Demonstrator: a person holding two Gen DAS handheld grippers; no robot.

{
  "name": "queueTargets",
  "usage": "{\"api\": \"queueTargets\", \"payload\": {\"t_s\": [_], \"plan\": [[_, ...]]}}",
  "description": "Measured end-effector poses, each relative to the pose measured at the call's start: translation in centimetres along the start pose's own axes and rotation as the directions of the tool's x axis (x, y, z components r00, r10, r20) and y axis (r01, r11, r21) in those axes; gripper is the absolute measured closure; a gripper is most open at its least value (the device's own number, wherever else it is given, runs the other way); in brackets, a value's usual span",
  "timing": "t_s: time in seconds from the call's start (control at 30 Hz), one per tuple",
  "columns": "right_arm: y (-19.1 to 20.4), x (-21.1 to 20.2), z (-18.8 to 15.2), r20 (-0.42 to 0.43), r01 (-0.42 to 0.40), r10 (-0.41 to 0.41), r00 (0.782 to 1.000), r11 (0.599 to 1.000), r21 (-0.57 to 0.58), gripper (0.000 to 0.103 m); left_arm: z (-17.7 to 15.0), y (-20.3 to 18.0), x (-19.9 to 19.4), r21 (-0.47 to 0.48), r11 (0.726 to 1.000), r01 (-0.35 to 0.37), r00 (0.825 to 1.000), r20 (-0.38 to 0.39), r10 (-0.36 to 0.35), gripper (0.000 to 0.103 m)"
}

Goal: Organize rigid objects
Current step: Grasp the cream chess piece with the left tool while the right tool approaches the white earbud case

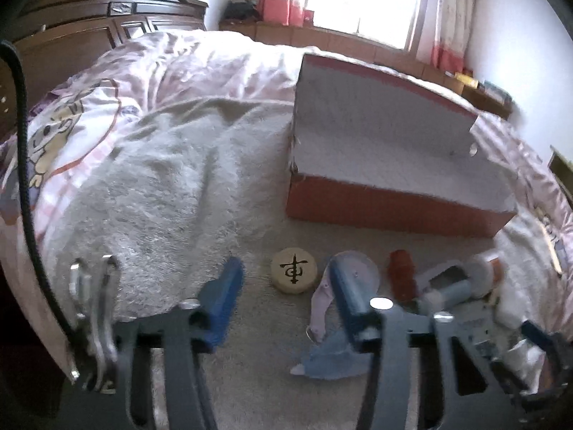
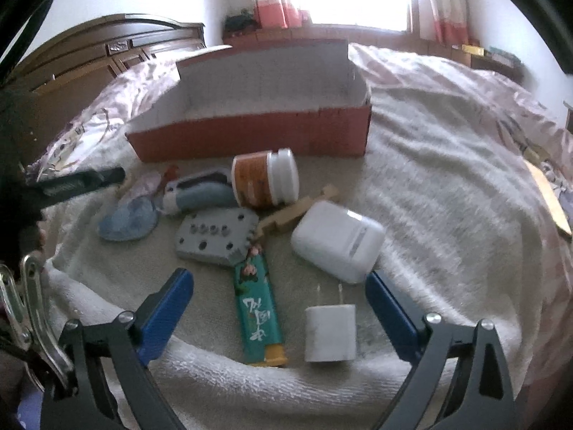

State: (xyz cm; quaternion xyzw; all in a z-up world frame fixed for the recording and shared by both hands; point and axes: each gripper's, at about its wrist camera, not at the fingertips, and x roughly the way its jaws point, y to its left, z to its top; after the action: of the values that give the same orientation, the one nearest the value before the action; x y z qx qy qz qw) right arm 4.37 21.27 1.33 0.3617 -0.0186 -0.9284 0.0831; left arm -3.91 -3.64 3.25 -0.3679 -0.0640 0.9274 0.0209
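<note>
An open red cardboard box (image 2: 250,139) with a white inside stands on a white towel on the bed; it also shows in the left wrist view (image 1: 394,208). In front of it lie an orange jar with a white lid (image 2: 265,179), a white case (image 2: 336,240), a white plug charger (image 2: 329,333), a green lighter (image 2: 256,308), a grey perforated plate (image 2: 215,236) and a grey-blue tool (image 2: 200,193). My right gripper (image 2: 279,286) is open, with the lighter and charger between its fingers. My left gripper (image 1: 286,279) is open, just short of a round wooden chess piece (image 1: 293,270).
A wooden strip (image 2: 297,211) and a blue cloth piece (image 2: 129,220) lie among the objects. A brown-red small object (image 1: 403,276) lies right of the chess piece. A dark wooden headboard (image 1: 89,28) stands at the far left. Pink bedding (image 1: 197,64) surrounds the towel.
</note>
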Motion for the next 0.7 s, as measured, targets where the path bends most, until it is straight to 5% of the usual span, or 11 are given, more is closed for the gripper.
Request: {"api": "queueTargets", "payload": {"t_s": [0.33, 0.7], "plan": [[-0.3, -0.3, -0.3, -0.003, 0.007, -0.007, 1.0, 1.0, -0.006, 0.004, -0.1, -0.2, 1.9, 0.014, 1.0, 0.007, 0.999, -0.035, -0.006, 0.07], [-0.6, -0.7, 0.0, -0.007, 0.015, -0.015, 1.0, 1.0, -0.019, 0.011, -0.8, 0.4, -1.7, -0.004, 0.998, 0.058, 0.998, 0.017, -0.058, 0.07]]}}
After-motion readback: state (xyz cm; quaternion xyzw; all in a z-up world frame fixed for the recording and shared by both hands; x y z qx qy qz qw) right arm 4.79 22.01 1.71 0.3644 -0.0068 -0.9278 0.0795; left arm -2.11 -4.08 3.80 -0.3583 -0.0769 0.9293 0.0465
